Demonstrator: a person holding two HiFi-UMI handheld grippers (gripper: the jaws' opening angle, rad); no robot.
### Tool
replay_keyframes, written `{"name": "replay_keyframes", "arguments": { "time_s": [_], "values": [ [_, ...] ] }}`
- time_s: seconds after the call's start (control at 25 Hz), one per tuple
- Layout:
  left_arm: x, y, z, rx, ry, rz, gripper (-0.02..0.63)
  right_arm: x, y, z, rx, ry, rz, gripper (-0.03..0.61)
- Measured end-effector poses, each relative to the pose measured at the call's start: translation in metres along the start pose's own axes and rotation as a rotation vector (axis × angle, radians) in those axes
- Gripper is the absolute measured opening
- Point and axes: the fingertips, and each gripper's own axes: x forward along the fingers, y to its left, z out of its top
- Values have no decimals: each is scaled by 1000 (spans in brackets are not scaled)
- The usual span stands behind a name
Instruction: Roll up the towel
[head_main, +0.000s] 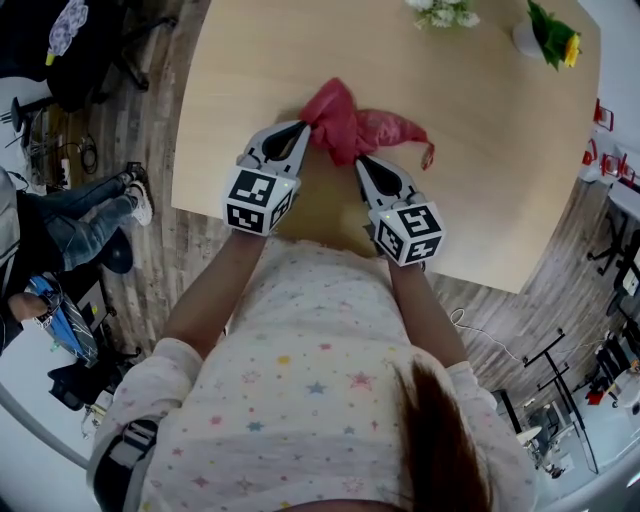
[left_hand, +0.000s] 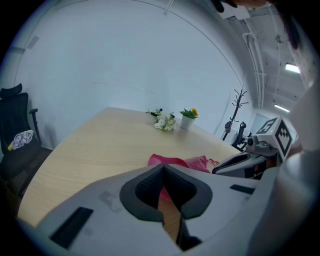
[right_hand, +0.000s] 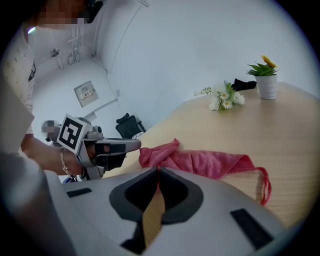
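A crumpled red towel (head_main: 357, 125) lies bunched on the light wooden table (head_main: 240, 70), with a thin loop trailing off its right end (head_main: 428, 155). My left gripper (head_main: 303, 128) is shut on the towel's left end; in the left gripper view red cloth (left_hand: 187, 162) shows between and beyond the closed tips (left_hand: 163, 168). My right gripper (head_main: 362, 160) is at the towel's near edge, shut with a sliver of the red towel (right_hand: 210, 162) pinched at its tips (right_hand: 158, 170). Each gripper shows in the other's view: the right gripper (left_hand: 217, 170) and the left gripper (right_hand: 136, 145).
White flowers (head_main: 443, 12) and a small potted plant (head_main: 545, 35) stand at the table's far edge. A seated person's legs (head_main: 80, 215) are off the table's left side. A black chair (left_hand: 12, 130) stands by the wall. The table's near edge runs just under my grippers.
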Motion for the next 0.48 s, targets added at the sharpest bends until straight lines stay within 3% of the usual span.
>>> {"name": "replay_keyframes", "arguments": {
  "time_s": [0.32, 0.48],
  "values": [
    [-11, 6, 27, 56, -49, 7, 12, -25, -3, 51, -56, -93, -29, 11],
    [-1, -3, 13, 29, 26, -67, 15, -37, -6, 77, -102, -127, -49, 9]
  ]
}}
